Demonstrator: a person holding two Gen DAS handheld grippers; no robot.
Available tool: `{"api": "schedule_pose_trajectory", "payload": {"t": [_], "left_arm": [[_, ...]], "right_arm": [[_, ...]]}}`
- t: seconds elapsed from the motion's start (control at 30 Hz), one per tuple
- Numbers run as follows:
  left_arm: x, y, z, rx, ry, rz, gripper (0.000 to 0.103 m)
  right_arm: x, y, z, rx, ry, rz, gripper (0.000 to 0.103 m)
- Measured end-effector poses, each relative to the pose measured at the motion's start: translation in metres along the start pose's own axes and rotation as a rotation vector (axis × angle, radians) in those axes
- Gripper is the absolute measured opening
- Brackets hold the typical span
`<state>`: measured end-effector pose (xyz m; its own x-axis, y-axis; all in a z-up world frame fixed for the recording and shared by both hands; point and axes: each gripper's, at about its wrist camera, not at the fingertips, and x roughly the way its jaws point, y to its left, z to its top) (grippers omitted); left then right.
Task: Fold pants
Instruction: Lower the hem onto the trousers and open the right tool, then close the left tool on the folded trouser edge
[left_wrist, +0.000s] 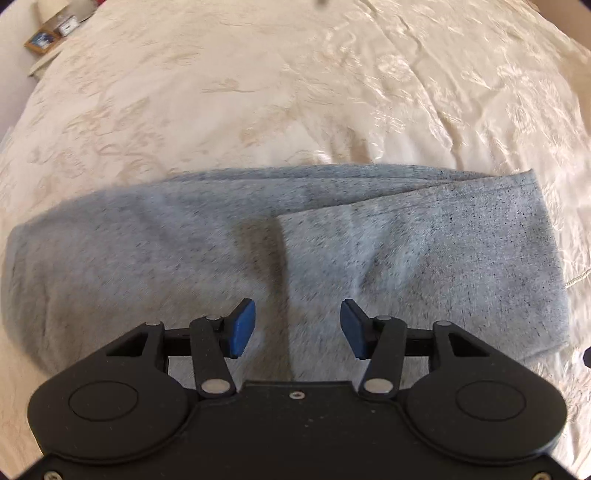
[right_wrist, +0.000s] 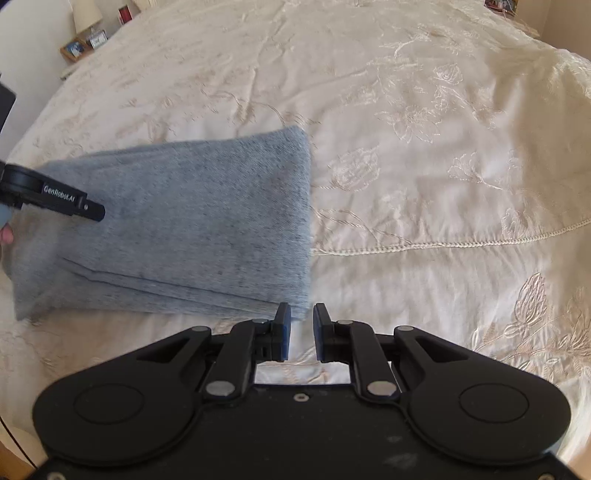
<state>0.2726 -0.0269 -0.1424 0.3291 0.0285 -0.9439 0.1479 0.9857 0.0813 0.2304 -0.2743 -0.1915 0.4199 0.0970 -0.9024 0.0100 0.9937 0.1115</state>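
Grey speckled pants (left_wrist: 332, 236) lie folded in a flat band on the cream bedspread (left_wrist: 258, 92). An upper layer's edge (left_wrist: 282, 236) crosses the band near its middle. My left gripper (left_wrist: 297, 328) hovers above that edge, blue pads (left_wrist: 243, 326) wide apart and nothing between them. In the right wrist view the pants (right_wrist: 184, 221) lie left of centre, their right edge straight. My right gripper (right_wrist: 302, 330) hangs just off their near right corner, jaws a narrow gap apart, empty. The left gripper's body (right_wrist: 55, 195) shows over the pants' left part, beside a hand (right_wrist: 5, 234).
The embroidered bedspread (right_wrist: 424, 166) spreads wide to the right and far side, with a stitched seam (right_wrist: 461, 242). A bedside shelf with a lamp and framed pictures (right_wrist: 83, 40) stands at the far left corner.
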Motion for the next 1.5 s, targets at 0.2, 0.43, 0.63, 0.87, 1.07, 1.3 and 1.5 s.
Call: {"api": "schedule_pose_trajectory", "payload": {"t": [0.2, 0.43, 0.63, 0.87, 1.07, 1.3, 1.5], "left_arm": [[-0.028, 0.031, -0.034, -0.104, 0.013, 0.056, 0.058], [-0.045, 0.086, -0.074, -0.23, 0.039, 0.115, 0.058], [-0.047, 0.149, -0.085, -0.331, 0.021, 0.123, 0.058], [-0.028, 0.238, -0.075, -0.459, 0.009, 0.109, 0.058], [0.0, 0.306, -0.059, -0.577, 0.01, 0.054, 0.058], [0.063, 0.338, -0.058, -0.612, 0.087, -0.056, 0.082], [0.083, 0.332, -0.056, -0.544, 0.053, -0.05, 0.103]], "right_arm": [[-0.018, 0.027, 0.003, -0.061, -0.053, 0.053, 0.018], [-0.022, 0.061, 0.002, -0.123, -0.054, 0.119, 0.02], [-0.026, 0.081, 0.003, -0.128, -0.05, 0.126, 0.02], [-0.033, 0.11, 0.007, -0.082, -0.051, 0.066, 0.02], [-0.036, 0.156, 0.012, -0.045, -0.042, 0.033, 0.021], [-0.031, 0.213, 0.02, -0.033, -0.033, 0.003, 0.02], [-0.029, 0.243, 0.023, -0.028, -0.016, -0.035, 0.02]]}}
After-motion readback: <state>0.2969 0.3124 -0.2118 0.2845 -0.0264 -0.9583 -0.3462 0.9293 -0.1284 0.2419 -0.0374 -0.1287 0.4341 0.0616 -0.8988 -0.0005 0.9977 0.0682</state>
